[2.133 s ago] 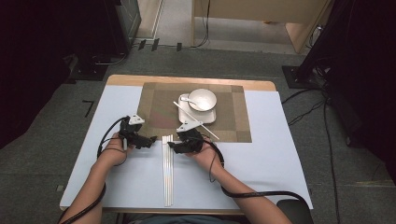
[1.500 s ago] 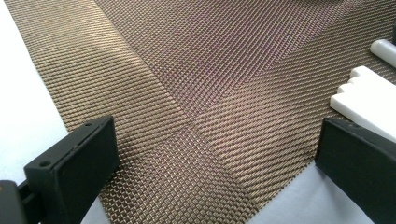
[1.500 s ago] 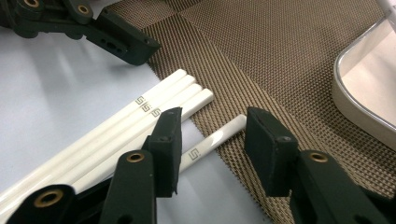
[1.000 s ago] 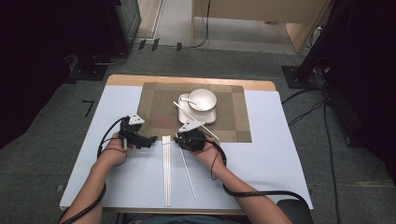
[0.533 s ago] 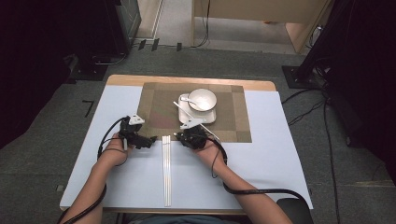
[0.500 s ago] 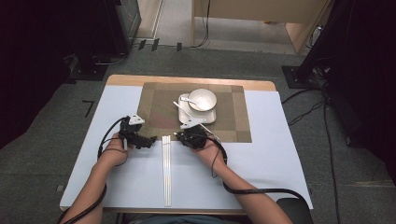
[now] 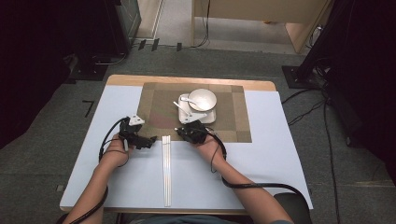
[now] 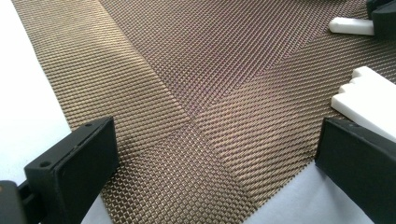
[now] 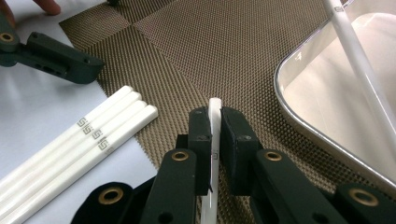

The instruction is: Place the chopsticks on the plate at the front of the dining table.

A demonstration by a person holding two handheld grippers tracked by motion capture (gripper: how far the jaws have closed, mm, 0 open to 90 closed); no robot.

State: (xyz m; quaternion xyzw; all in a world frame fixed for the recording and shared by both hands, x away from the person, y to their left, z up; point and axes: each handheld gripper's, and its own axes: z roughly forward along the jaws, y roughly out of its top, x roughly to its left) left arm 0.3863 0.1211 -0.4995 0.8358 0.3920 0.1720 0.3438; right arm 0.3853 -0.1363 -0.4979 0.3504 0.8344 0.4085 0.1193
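Observation:
My right gripper (image 9: 214,114) is shut on one white chopstick (image 9: 214,106), which runs back between its jaws. In the high view my right gripper (image 7: 181,131) sits at the near edge of the brown woven placemat (image 7: 156,102). Three more white chopsticks (image 9: 93,137) lie side by side on the white table cover, seen in the high view as a strip (image 7: 166,172) between my hands. My left gripper (image 7: 150,140) rests just left of them, and its jaws (image 8: 217,140) stand wide open over the placemat's corner with nothing between them.
A white square plate (image 7: 211,119) holds a white bowl (image 7: 202,99) and a spoon (image 7: 183,101) on the placemat beyond my right hand. In the right gripper view a thin white stick (image 9: 359,60) lies across the plate (image 9: 299,112). White table cover (image 7: 275,154) stretches to the right.
A second ago a white chopstick slanted across the table from my right gripper. It now sits in the shut jaws, under the hand. The left gripper has kept still.

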